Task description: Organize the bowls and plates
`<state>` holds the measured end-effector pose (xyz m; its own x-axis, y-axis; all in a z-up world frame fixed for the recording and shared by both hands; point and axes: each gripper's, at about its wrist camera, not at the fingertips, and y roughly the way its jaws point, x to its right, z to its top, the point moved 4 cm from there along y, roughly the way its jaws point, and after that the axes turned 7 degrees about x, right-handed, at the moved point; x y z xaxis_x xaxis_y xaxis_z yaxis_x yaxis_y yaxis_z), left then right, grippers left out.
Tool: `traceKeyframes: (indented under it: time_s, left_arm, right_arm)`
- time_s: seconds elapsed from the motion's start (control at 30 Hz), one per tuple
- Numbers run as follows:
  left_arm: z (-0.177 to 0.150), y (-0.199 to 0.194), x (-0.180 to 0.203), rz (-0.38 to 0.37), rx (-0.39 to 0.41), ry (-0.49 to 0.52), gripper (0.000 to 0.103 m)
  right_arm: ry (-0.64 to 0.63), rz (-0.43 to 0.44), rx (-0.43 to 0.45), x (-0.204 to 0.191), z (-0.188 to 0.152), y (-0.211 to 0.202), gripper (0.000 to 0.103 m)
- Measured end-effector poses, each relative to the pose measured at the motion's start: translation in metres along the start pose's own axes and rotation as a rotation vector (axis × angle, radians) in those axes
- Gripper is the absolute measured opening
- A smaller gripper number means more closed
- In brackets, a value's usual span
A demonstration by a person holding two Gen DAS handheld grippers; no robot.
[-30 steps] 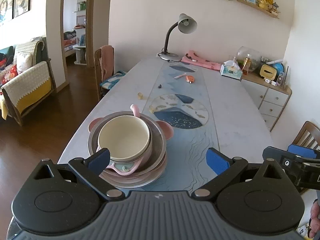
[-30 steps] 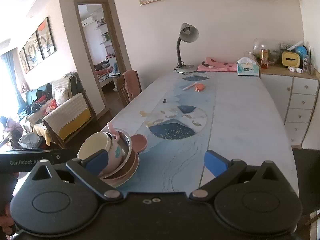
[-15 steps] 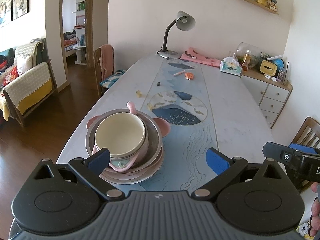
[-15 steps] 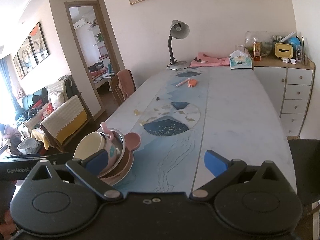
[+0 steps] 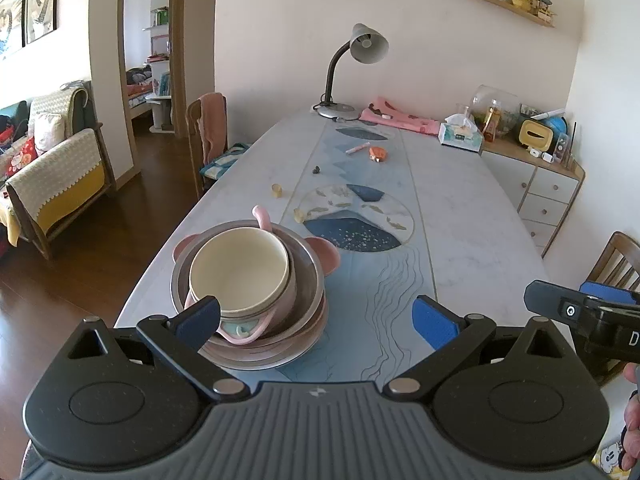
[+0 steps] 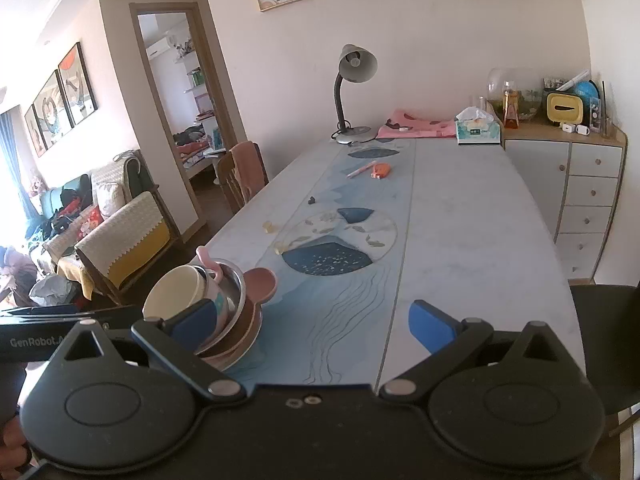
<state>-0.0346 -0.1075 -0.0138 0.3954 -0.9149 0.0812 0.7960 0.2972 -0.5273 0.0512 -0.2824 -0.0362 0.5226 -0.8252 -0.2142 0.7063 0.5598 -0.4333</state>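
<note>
A stack of dishes stands at the near left of the long table [image 5: 460,216]. A cream bowl [image 5: 239,270] sits on top, inside a pink handled bowl [image 5: 260,216], a metal bowl [image 5: 308,276] and pink plates [image 5: 256,354]. The stack also shows in the right wrist view [image 6: 208,304]. My left gripper [image 5: 316,320] is open and empty, just in front of the stack. My right gripper [image 6: 312,322] is open and empty, to the right of the stack.
A desk lamp [image 5: 352,68], pink cloth [image 5: 400,120], tissue box [image 5: 460,136] and small items [image 5: 376,152] lie at the table's far end. A chair [image 5: 208,136] stands left of the table, a white drawer cabinet [image 6: 580,184] at the right.
Both grippers have drawn back slightly and shifted view; the dish stack has not moved. Both stay open.
</note>
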Motion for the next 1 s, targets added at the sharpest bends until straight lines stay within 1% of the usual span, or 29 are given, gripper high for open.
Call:
traceKeyframes:
  time_s: [0.23,0.63,1.0]
  left_arm:
    - [0.001,-0.001,-0.001,-0.009,0.005,0.004,0.103]
    - [0.001,0.002,-0.003,-0.018,0.000,0.006,0.103]
    - [0.001,0.004,-0.013,0.016,-0.003,-0.016,0.103]
  right_arm:
    - [-0.006,-0.016,0.013,0.000,0.002,-0.002,0.103]
    - [-0.008,-0.015,0.002,-0.002,0.003,0.001,0.103]
    - [-0.039,0.021,-0.010,-0.015,0.005,0.012,0.103]
